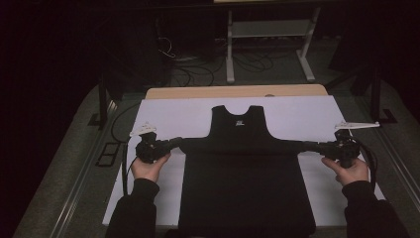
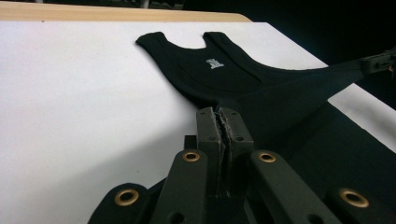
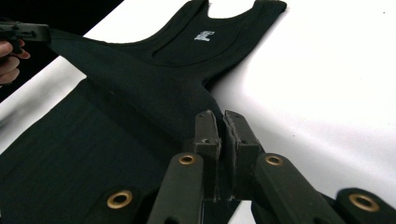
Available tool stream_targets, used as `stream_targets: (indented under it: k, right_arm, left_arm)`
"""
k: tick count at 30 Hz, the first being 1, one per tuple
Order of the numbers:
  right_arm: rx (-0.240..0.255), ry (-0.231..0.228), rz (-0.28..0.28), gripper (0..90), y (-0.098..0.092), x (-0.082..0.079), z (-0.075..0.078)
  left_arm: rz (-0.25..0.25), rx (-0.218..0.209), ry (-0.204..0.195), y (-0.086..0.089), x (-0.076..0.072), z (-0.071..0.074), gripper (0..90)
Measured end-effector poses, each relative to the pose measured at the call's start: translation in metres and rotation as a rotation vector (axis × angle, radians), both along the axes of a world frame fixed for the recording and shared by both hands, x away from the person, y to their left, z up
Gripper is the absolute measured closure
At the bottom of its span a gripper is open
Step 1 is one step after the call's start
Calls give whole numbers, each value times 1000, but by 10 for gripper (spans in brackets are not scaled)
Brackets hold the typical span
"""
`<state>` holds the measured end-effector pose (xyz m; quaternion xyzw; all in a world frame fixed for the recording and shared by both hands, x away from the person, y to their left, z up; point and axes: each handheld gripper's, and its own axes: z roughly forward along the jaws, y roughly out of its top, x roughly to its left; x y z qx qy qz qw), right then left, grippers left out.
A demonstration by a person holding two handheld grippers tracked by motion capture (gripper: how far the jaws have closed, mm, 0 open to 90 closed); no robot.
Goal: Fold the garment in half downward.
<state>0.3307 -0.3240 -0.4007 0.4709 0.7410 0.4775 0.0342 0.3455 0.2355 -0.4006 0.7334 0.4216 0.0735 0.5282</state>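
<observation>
A black tank top (image 1: pixel 245 168) lies spread on the white sheet (image 1: pixel 163 114), neck and straps toward the far edge, a small white label (image 2: pixel 214 62) inside the neckline. My left gripper (image 1: pixel 179 144) is shut on the garment's left side edge below the armhole. My right gripper (image 1: pixel 303 145) is shut on the right side edge, opposite. In the left gripper view the closed left gripper (image 2: pixel 225 115) pinches black fabric, pulled taut toward the other hand. The right gripper (image 3: pixel 221 120) in its own view pinches the cloth the same way, and the tank top (image 3: pixel 140 79) rises in a ridge.
The white sheet covers a wooden table whose far edge (image 1: pixel 237 91) shows bare. Beyond it stand a white metal frame (image 1: pixel 270 34) and loose cables (image 1: pixel 198 69) on the dark floor. Bare white sheet lies left and right of the garment.
</observation>
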Motion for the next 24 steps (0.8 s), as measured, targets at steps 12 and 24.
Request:
stream_targets:
  k: [12,24]
  right_arm:
    - [-6,-1,7,834,2,-10,1]
    - [-7,7,15,833,1,-24,1]
  left_arm:
    - [-5,1,3,0,-14,0,867]
    - [-22,-8,1,0,-28,3,866]
